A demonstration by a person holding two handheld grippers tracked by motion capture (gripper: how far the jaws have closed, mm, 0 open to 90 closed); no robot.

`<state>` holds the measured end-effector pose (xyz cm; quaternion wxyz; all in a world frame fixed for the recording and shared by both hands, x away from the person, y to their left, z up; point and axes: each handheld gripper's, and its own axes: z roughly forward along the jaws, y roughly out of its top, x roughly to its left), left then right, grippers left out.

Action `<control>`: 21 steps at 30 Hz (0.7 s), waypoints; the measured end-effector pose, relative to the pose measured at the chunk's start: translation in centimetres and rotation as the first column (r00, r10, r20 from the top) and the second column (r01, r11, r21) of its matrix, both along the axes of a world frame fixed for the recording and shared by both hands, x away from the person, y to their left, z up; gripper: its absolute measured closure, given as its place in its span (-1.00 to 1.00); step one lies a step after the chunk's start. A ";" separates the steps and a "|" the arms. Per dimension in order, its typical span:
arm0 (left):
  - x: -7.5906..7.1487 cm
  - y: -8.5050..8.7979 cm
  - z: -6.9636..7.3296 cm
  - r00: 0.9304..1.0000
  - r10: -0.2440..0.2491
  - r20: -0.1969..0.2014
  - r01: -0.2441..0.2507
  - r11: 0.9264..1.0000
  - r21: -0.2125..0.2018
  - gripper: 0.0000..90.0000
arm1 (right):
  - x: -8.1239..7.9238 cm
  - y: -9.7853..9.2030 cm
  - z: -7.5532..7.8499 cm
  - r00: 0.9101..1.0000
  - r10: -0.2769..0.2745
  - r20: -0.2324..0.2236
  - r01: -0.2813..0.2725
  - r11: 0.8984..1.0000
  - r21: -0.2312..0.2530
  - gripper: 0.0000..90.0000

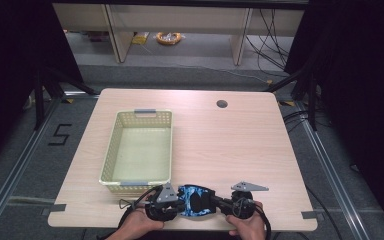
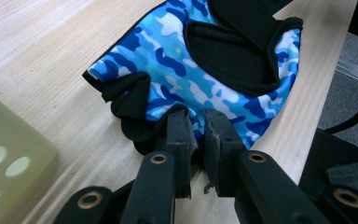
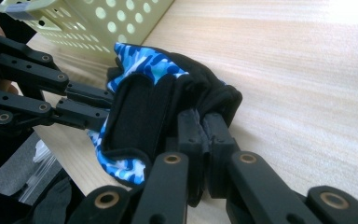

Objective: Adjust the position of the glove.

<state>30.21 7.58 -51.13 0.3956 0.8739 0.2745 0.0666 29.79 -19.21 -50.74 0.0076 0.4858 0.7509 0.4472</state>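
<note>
From the high view I see both grippers at the near edge of the table (image 1: 240,145), one on each side of a blue camouflage glove (image 1: 196,201). The left gripper (image 1: 179,206) meets the glove's left edge and the right gripper (image 1: 219,202) its right edge. The glove lies flat on the wood, just near and right of the yellow basket (image 1: 111,150), which stands on the left half of the table. A hand (image 1: 139,224) carries the left gripper and another hand (image 1: 250,225) carries the right. At this height I cannot read how the jaws stand.

The left gripper view supplies that detail. The left gripper (image 2: 196,135) has its jaws drawn narrow, pinching the glove's blue-patterned hem between the pads. It also shows the glove's black opening and black trim, and a corner of the basket at the left edge.

The right gripper view shows the opposite side. The right gripper (image 3: 203,133) has its jaws nearly together, clamped on a bunched black fold of the glove. This view adds the black strap panel on the glove's back and the left gripper's black linkage (image 3: 51,100) reaching in from the left to the glove. The basket's perforated wall (image 3: 107,21) stands just beyond the glove.
</note>
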 end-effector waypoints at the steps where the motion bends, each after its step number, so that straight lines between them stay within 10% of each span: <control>1: 0.1 0.2 0.1 1.000 -0.011 -0.007 0.011 1.000 0.010 0.77 | -0.1 0.1 0.1 1.000 -0.009 -0.020 0.009 1.000 0.009 0.95; 8: 0.4 1.1 0.4 0.999 -0.011 -0.048 0.011 1.000 0.001 0.24 | 0.4 -0.3 -0.6 1.000 0.025 -0.004 -0.025 1.000 -0.008 0.95; 21: 0.0 0.8 0.2 0.994 -0.099 0.038 0.094 0.989 0.114 0.22 | 0.5 -0.3 -0.8 0.999 0.046 -0.013 -0.046 0.999 0.009 0.95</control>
